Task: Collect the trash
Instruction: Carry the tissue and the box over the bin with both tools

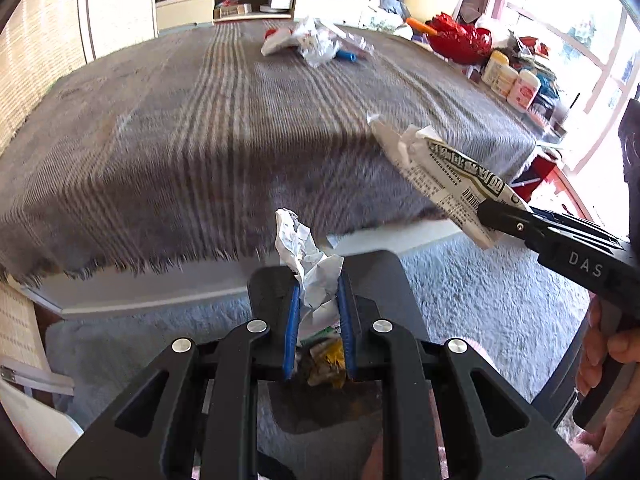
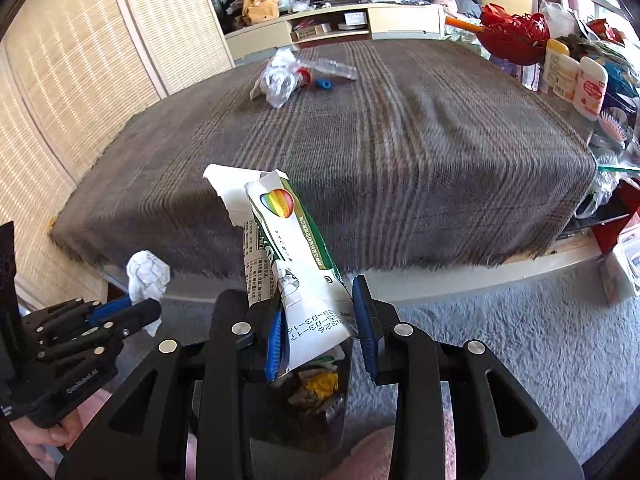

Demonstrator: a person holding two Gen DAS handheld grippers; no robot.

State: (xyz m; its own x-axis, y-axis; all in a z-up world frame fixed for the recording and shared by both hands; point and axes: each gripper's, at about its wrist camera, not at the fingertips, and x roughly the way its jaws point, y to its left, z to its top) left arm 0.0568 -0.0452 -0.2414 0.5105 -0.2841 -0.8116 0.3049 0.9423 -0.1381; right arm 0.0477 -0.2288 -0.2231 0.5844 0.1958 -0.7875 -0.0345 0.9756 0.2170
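We are partway through the clearing. Our left gripper (image 1: 318, 312) has its fingers (image 1: 291, 328) clenched on a crumpled wad of white paper (image 1: 308, 264), and our right gripper (image 2: 320, 328) carries a torn white-and-green food wrapper (image 2: 292, 264): the left blue pad presses it, though a gap shows at the right pad, so we judge that hold looser than the other. Both pieces hang off the near edge of the desk (image 1: 160, 140), above a dark trash bin (image 2: 316, 392) on the floor, in which yellow and brown scraps already lie. So some trash seems binned, and these two pieces look about ready to drop.

What is left sits well apart, at the far end of the grey striped cloth: a heap of litter (image 2: 280, 80) made of crinkled clear plastic, white paper, a flattened bottle and a small blue piece.

Along the right edge stand lotion bottles (image 2: 576, 76), a red basket (image 2: 512, 36) and a pink hairbrush (image 2: 614, 128); these look like belongings rather than trash, so we would steer round them. A shaggy pale rug (image 2: 520, 340) surrounds the bin, and nothing blocks the open cloth between us and the heap.
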